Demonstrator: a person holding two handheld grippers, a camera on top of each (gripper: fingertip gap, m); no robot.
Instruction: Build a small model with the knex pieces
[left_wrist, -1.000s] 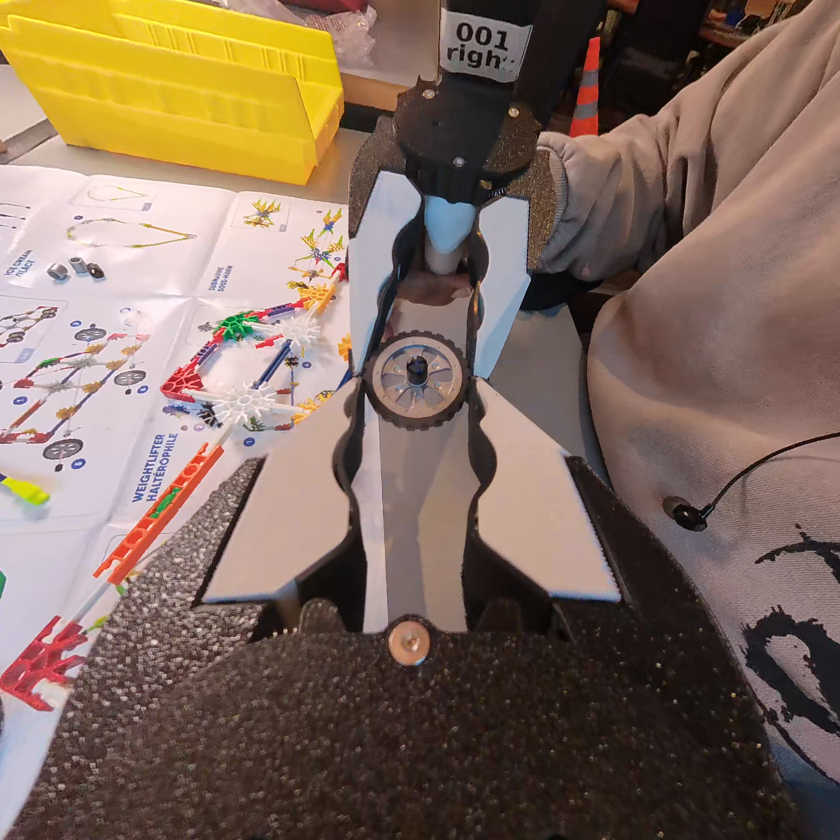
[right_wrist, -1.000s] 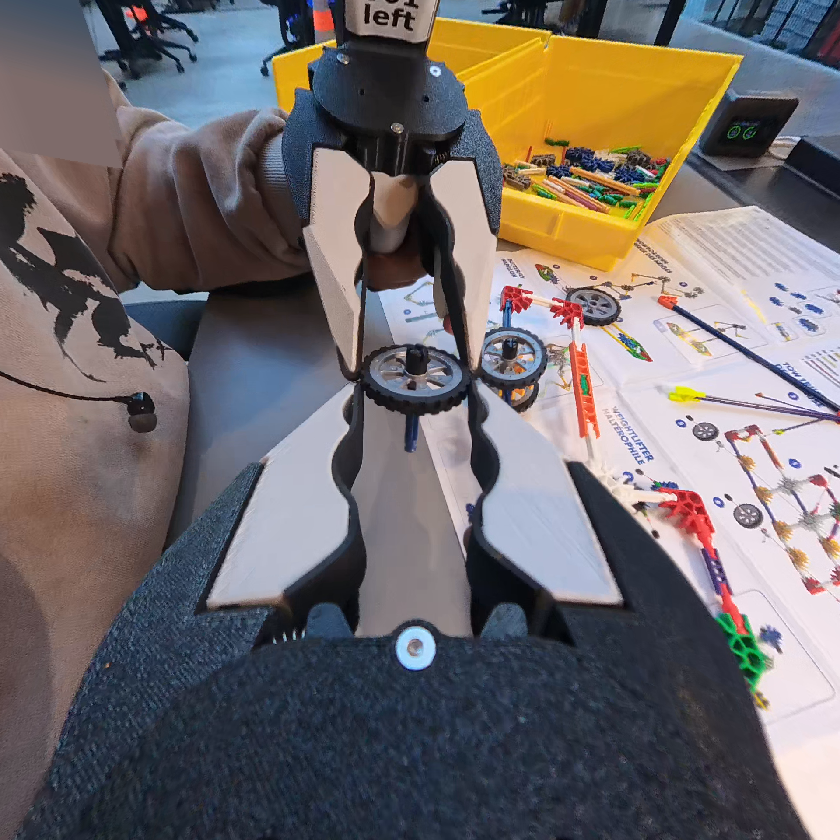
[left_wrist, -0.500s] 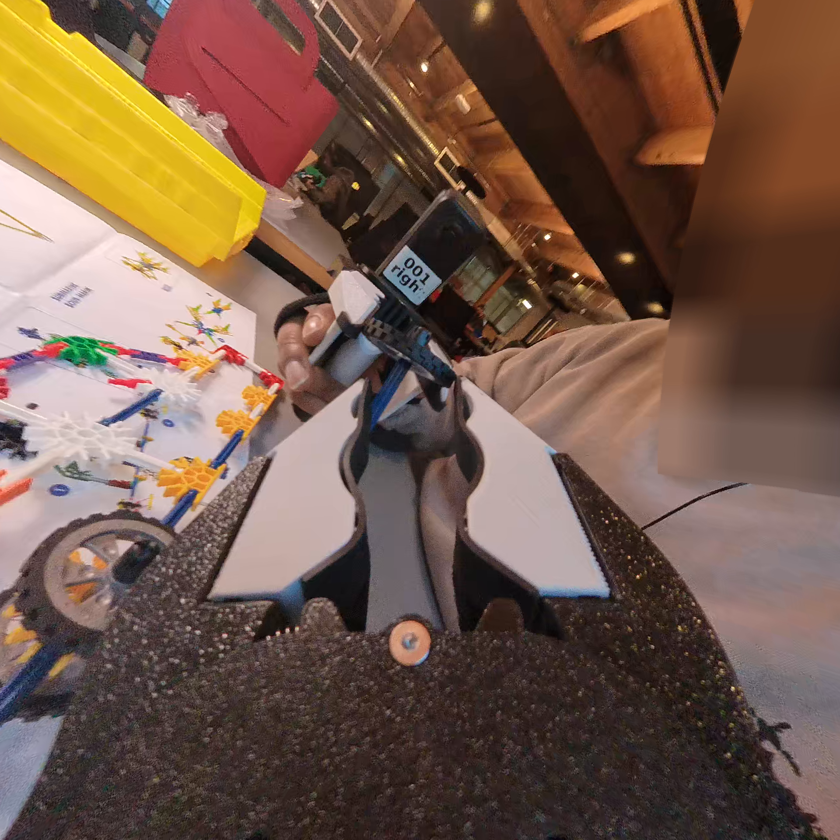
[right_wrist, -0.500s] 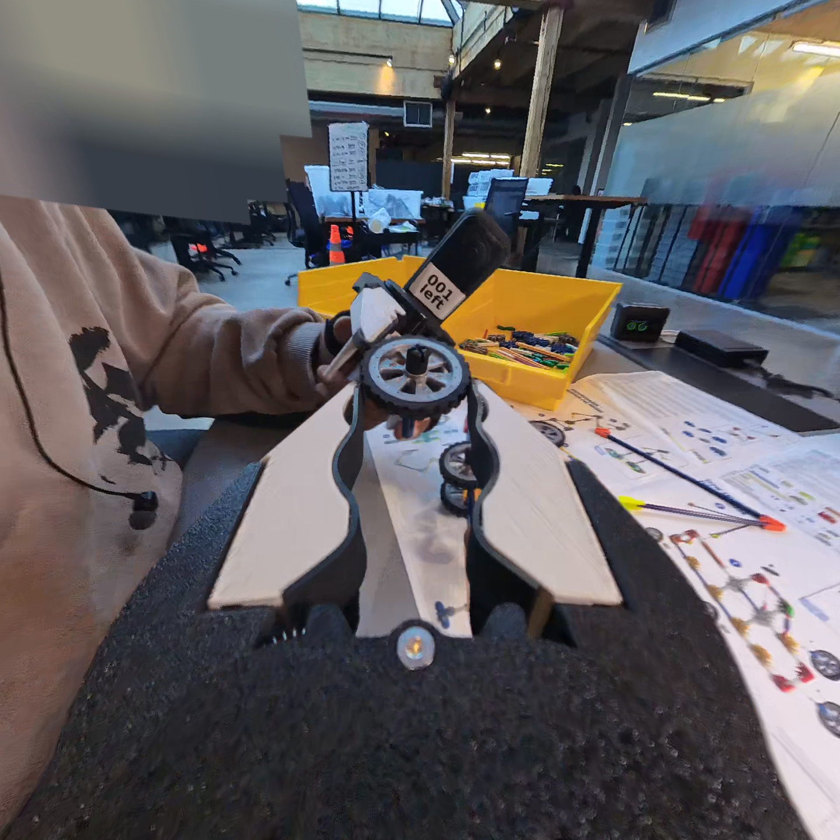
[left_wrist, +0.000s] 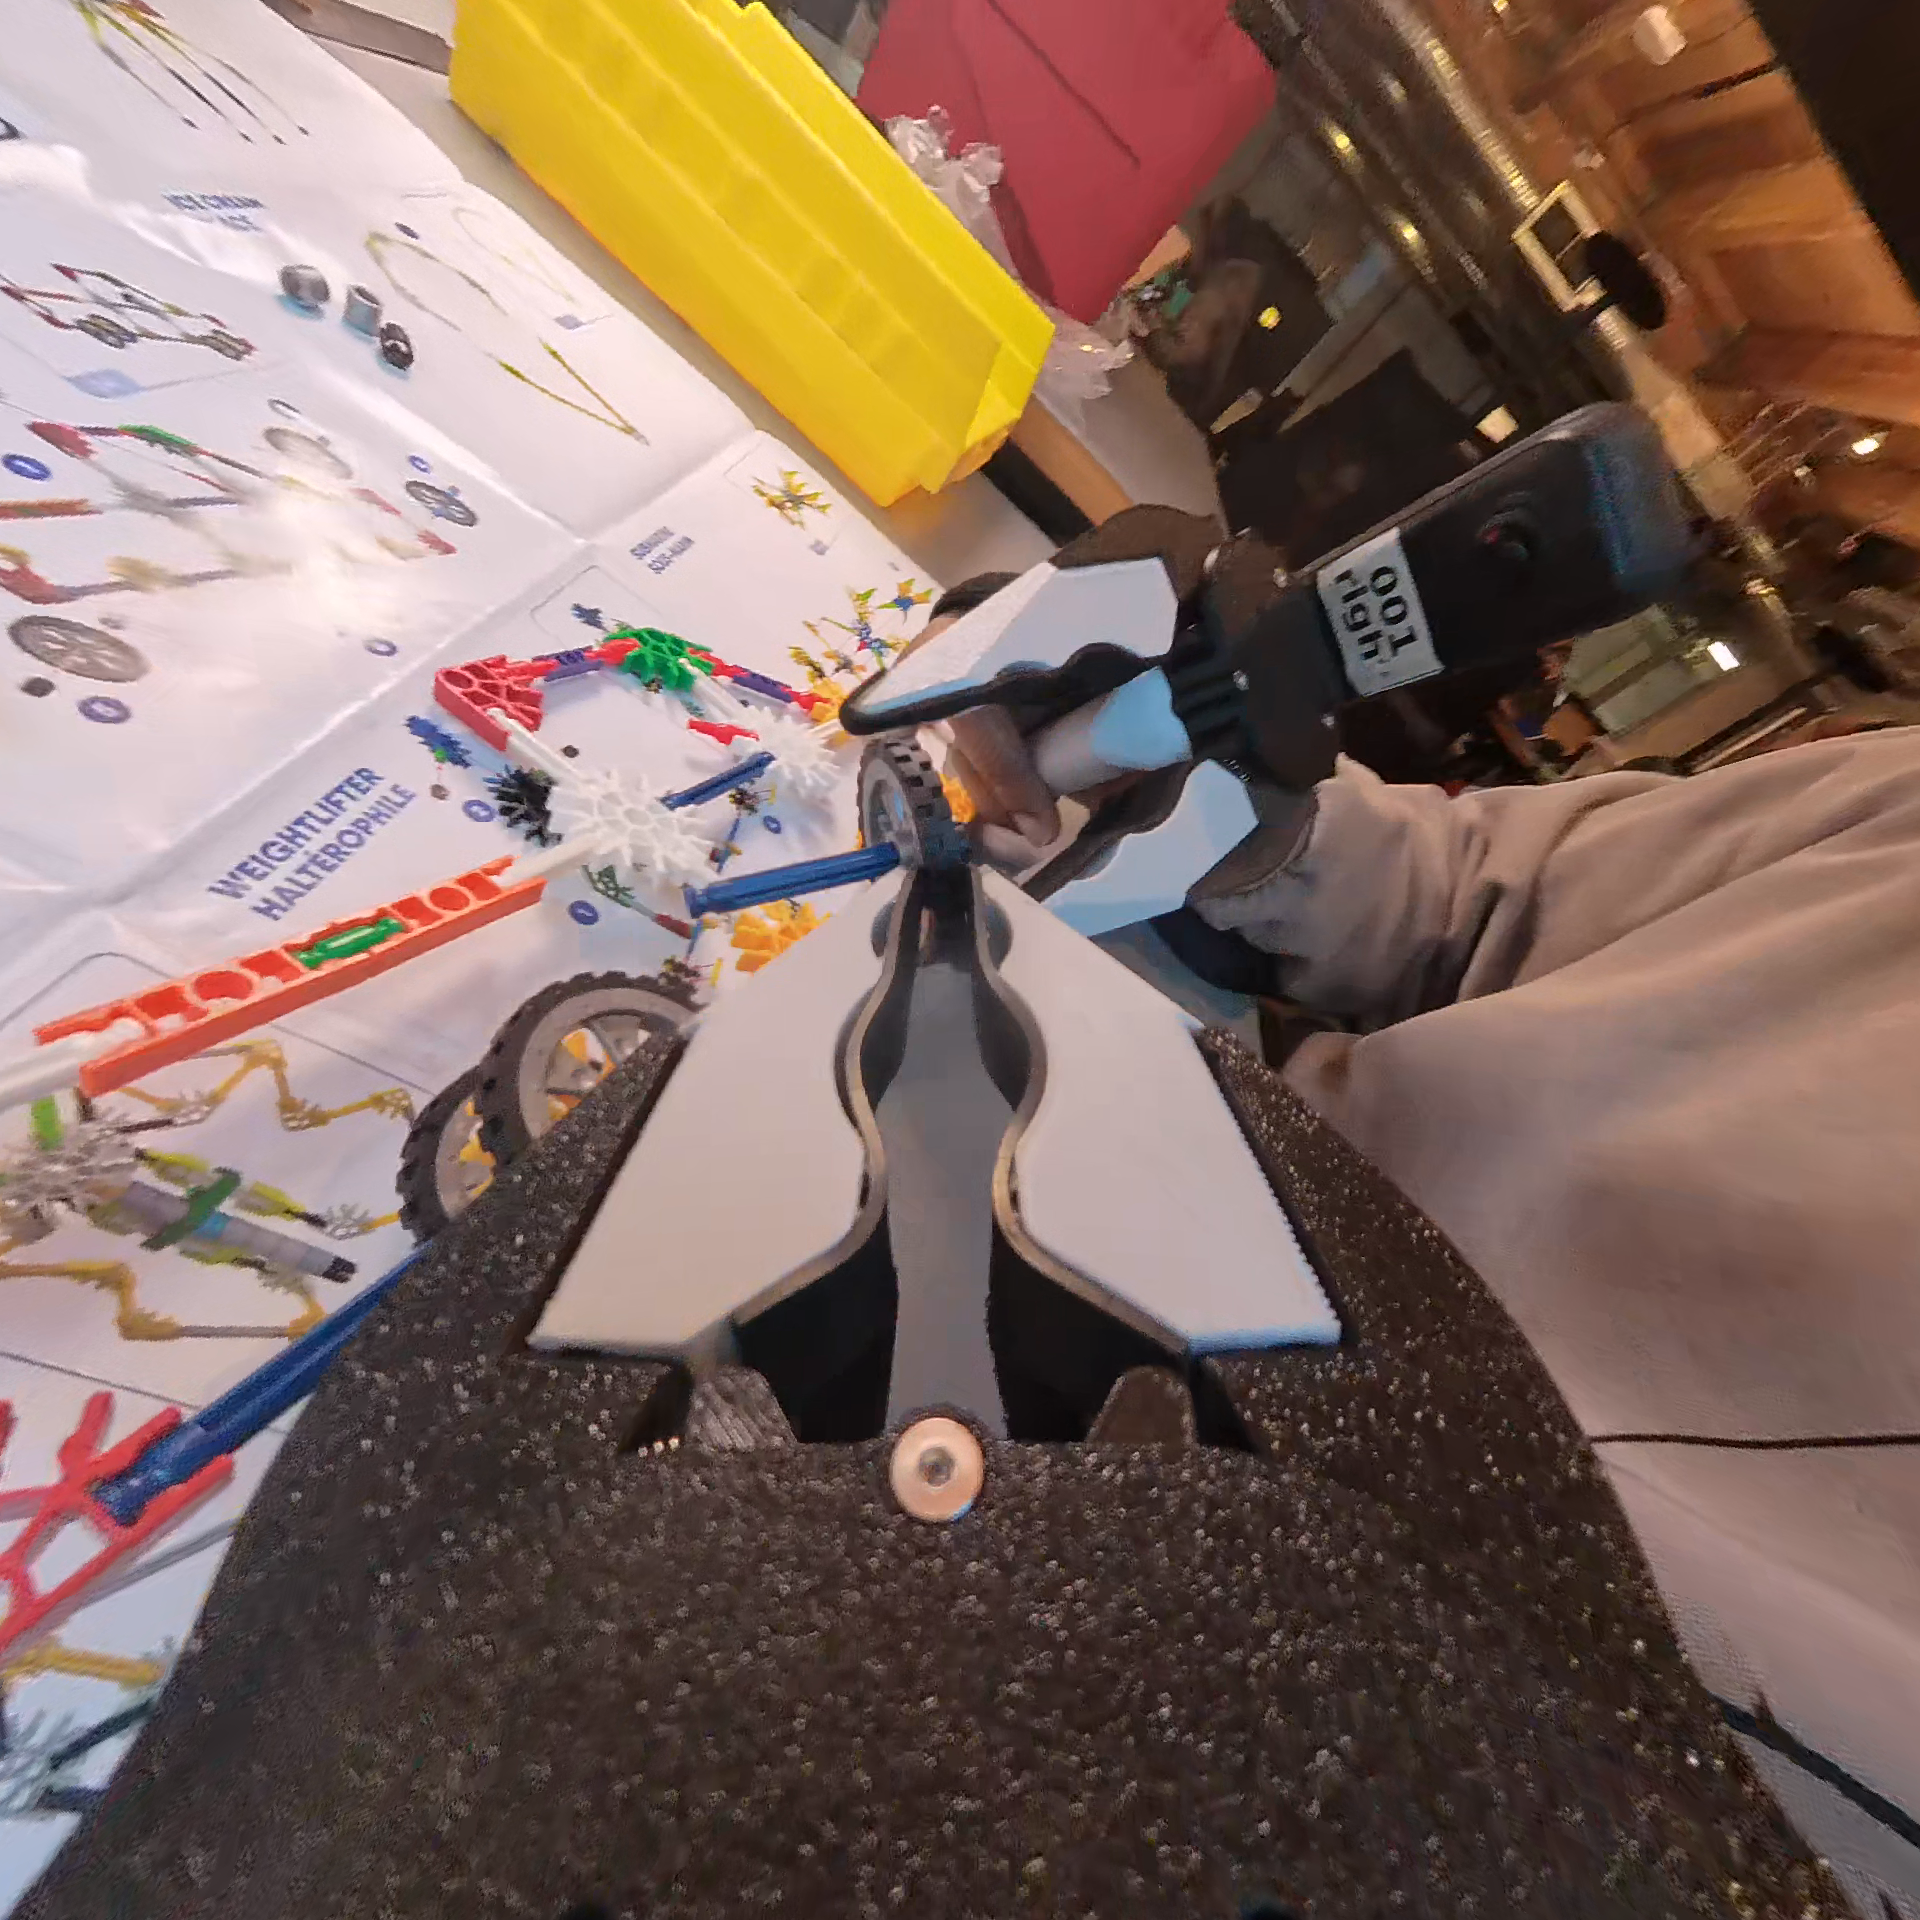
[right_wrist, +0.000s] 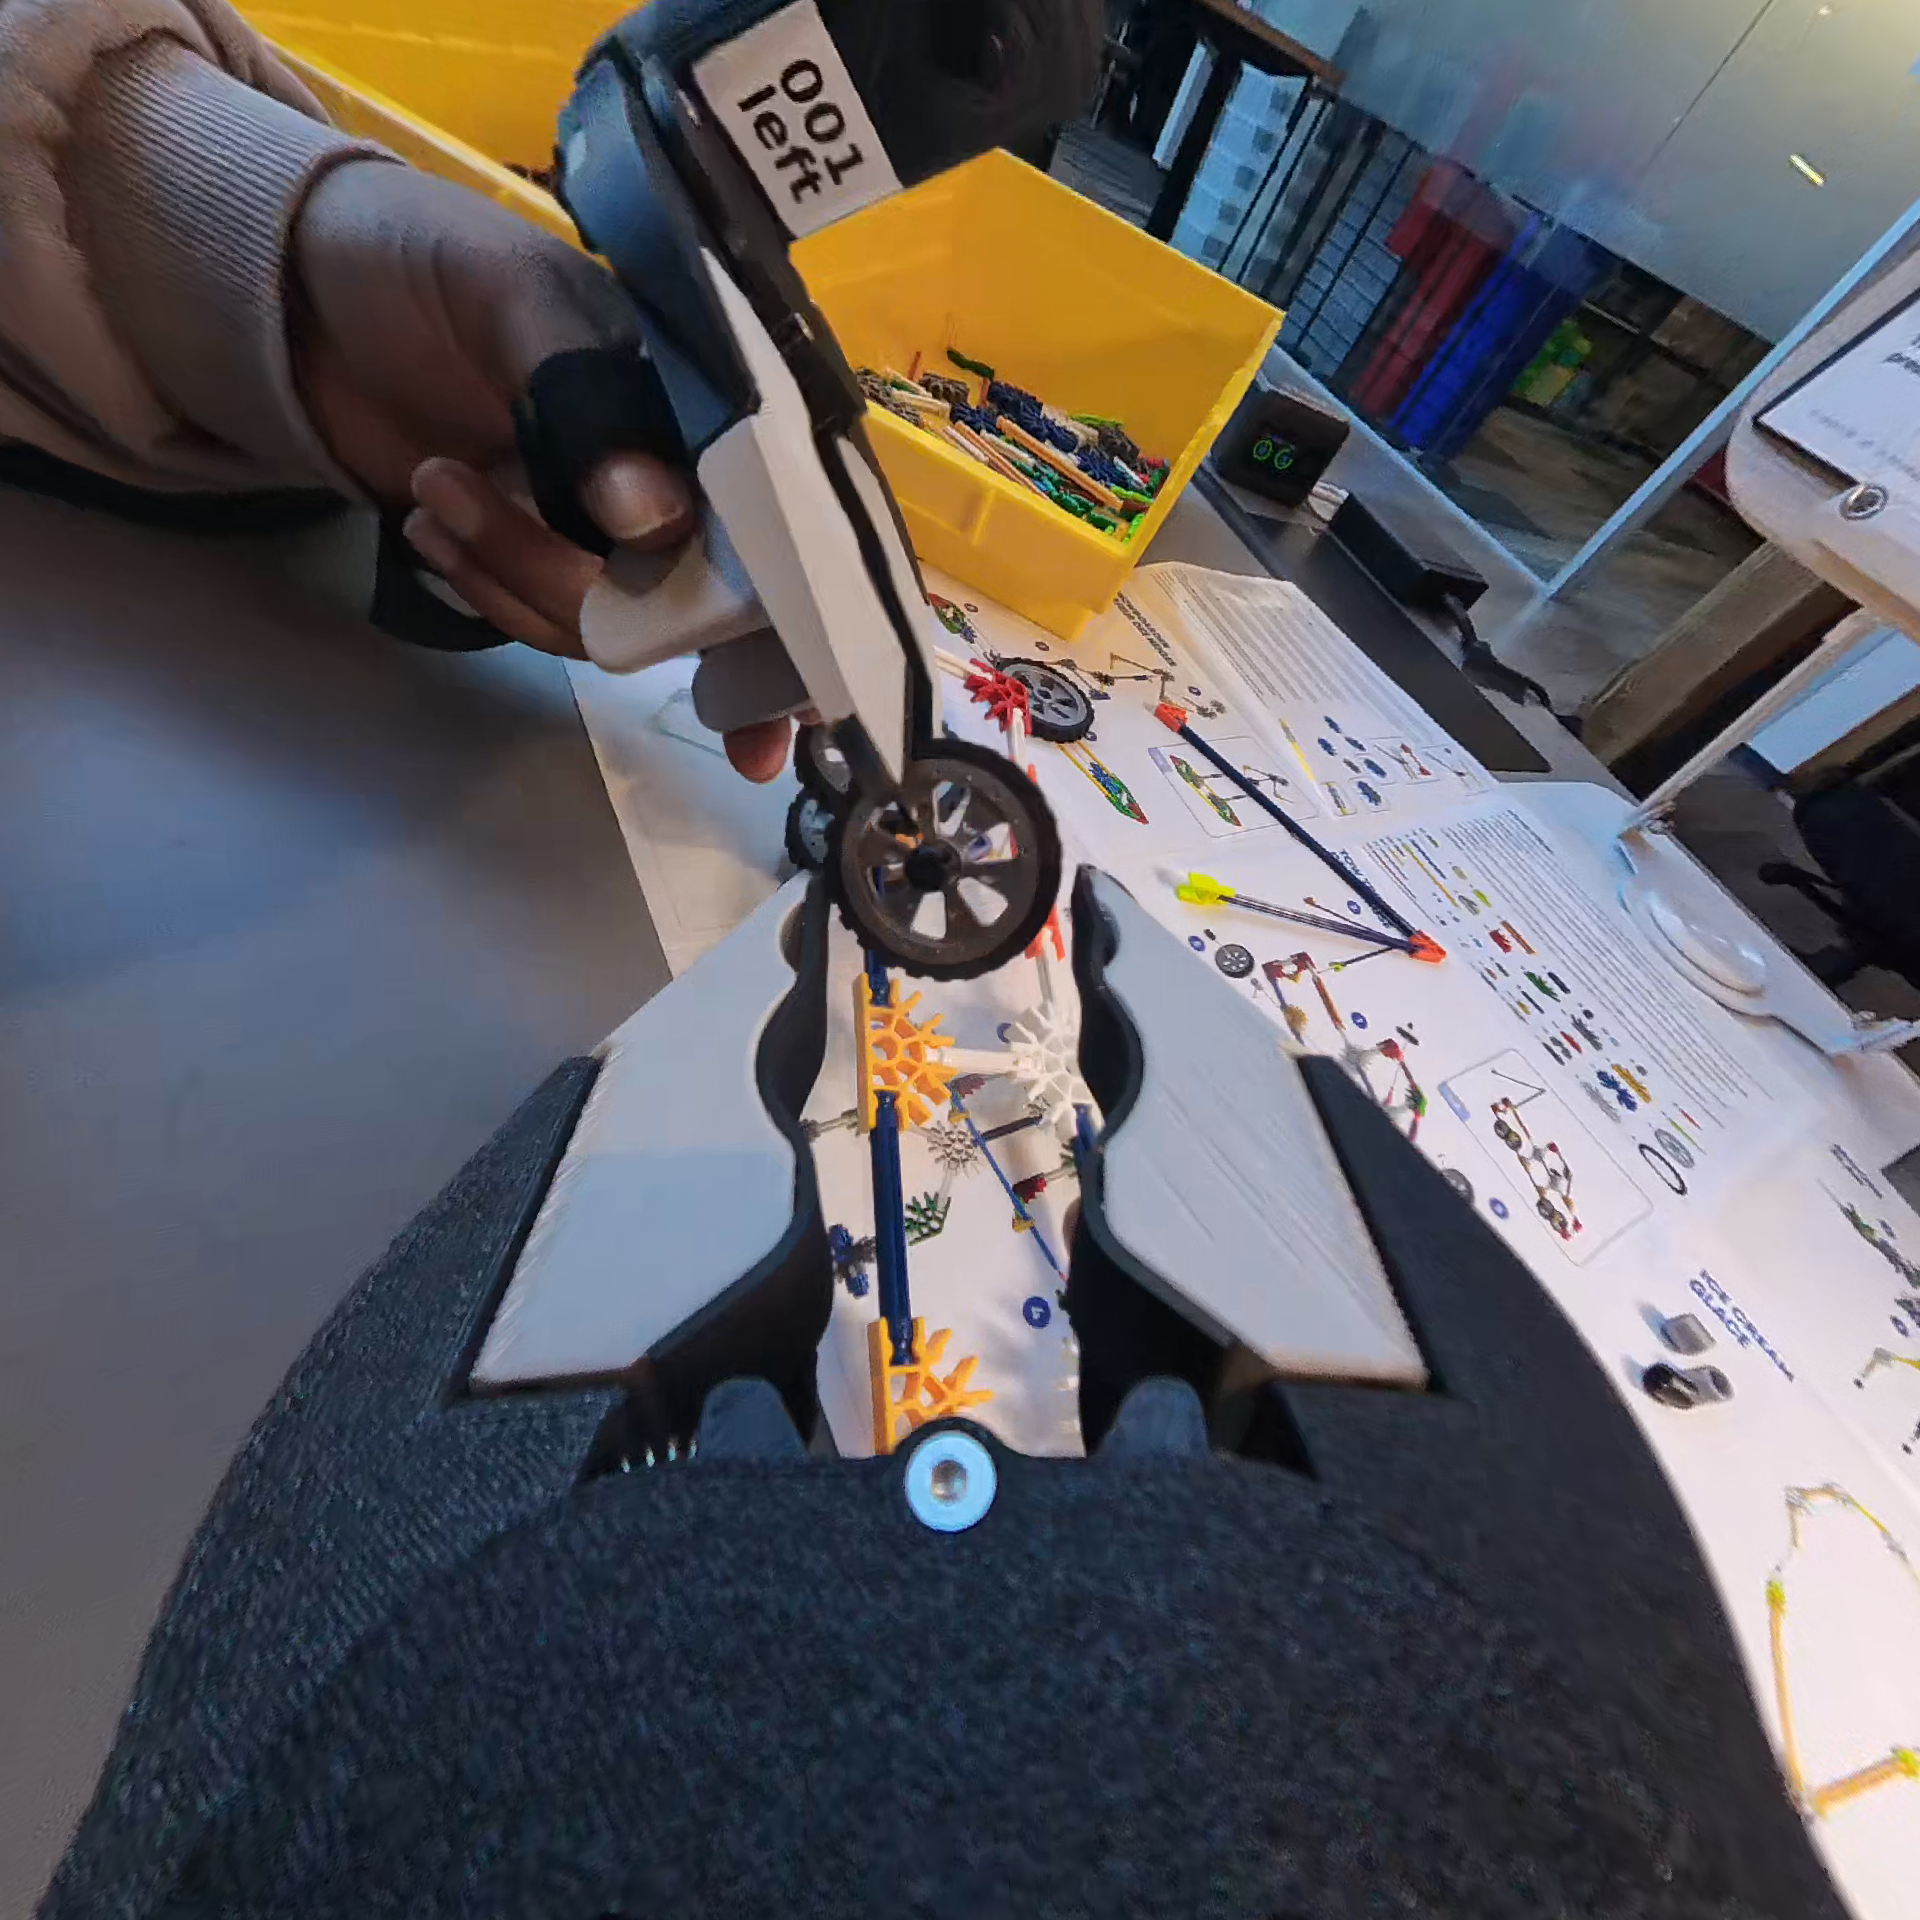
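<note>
A small black-tyred wheel (right_wrist: 971, 914) with grey spokes is held in the air over the table. My right gripper (right_wrist: 951, 899) is shut on its tyre, one finger on each side. A blue rod (left_wrist: 790, 878) sticks out of the wheel (left_wrist: 902, 800) toward the table. My left gripper (left_wrist: 938, 883) is shut on the black hub stub at the wheel's centre. In the right wrist view the left gripper (right_wrist: 902, 816) comes down from the upper left onto the hub. In the left wrist view the right gripper (left_wrist: 935, 802) reaches in from the right.
A white instruction sheet (left_wrist: 260, 727) covers the table and bears a rod-and-connector assembly (left_wrist: 623, 821), an orange strip (left_wrist: 291, 977) and two more wheels (left_wrist: 561, 1070). A yellow bin (right_wrist: 1039, 343) of loose parts stands behind. The person's sleeve and body (left_wrist: 1558, 1039) are at the right. The tips of both grippers are at nearly the same place.
A second ago both grippers held the wheel's rim low over the table. The right has lifted and turned the wheel, and the left has let go of the rim and shut on the hub.
</note>
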